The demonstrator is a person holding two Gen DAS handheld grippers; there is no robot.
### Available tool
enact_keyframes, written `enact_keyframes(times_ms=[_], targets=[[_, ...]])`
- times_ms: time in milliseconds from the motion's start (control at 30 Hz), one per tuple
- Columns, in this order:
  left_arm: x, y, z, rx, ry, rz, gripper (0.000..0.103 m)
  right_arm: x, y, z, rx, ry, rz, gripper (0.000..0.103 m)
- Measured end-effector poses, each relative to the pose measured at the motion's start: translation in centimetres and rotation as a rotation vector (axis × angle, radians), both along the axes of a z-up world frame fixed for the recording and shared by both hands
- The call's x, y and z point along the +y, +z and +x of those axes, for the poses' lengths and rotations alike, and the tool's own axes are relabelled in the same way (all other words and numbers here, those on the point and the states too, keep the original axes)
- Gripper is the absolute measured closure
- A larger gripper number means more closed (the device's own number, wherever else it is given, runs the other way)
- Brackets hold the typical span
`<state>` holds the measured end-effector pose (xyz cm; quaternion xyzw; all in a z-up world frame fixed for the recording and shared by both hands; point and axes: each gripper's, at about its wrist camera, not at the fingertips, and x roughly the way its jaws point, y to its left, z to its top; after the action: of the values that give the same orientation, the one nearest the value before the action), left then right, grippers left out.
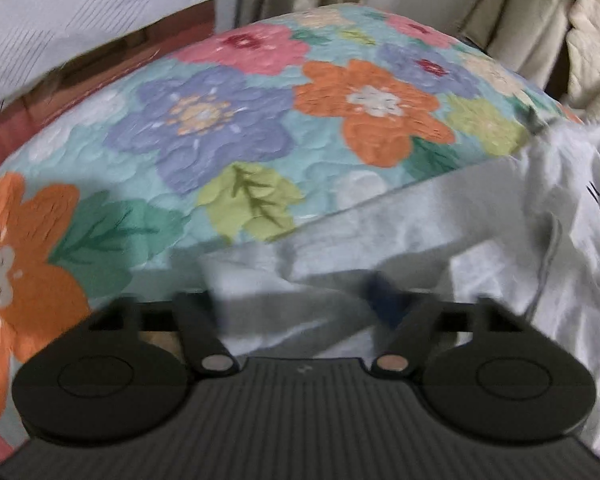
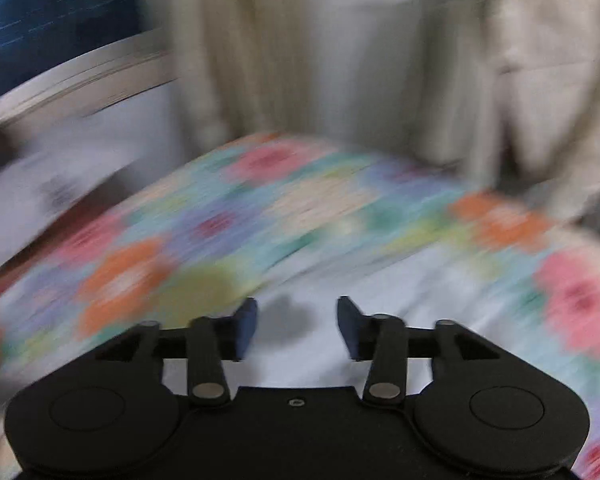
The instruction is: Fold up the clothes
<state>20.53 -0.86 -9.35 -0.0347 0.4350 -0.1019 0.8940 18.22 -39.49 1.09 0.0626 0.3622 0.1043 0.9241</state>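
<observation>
A pale grey-white garment lies on a floral quilt and fills the lower right of the left wrist view. My left gripper sits low over its near edge with its jaws wide apart. A fold of the cloth lies between them and covers the left fingertip. The blue pad of the right finger shows, blurred. In the right wrist view, heavily blurred, my right gripper stands open with nothing between its pads. It hangs above the white garment on the quilt.
Beige curtains hang behind the bed, with a cream quilted cloth at the far right. A white striped fabric with a dark dot hangs at the upper left above a reddish-brown edge. The quilt's far side bears only its flower print.
</observation>
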Motion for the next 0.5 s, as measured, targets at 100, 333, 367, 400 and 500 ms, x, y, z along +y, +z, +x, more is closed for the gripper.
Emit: enact_keyframes(times_ms=[100,333,367,400,500], targets=[[0.7,0.2,-0.2,-0.003,0.017,-0.061,0.089,5.5,-2.8,-4.5,0.071,0.204,0.049,0.039],[1.9,1.8,-0.6,-0.124,0.073,-0.031,0.092,14.9,-7.4,-9.6,0.048,0.315,-0.305,0.032],[2.1,1.9,-0.6,-0.122,0.076,-0.052,0.092,15.6,-7.8,-10.0,0.033,0.303,-0.344,0.031],[2.3,1.9,-0.5,-0.110,0.078,-0.078,0.092,15.9,-8.0,-10.1,0.031,0.289,-0.358,0.031],[3.1,1.7,-0.4,-0.072,0.093,-0.101,0.092,16.8,-8.2,-10.3,0.007,0.237,-0.386,0.031]])
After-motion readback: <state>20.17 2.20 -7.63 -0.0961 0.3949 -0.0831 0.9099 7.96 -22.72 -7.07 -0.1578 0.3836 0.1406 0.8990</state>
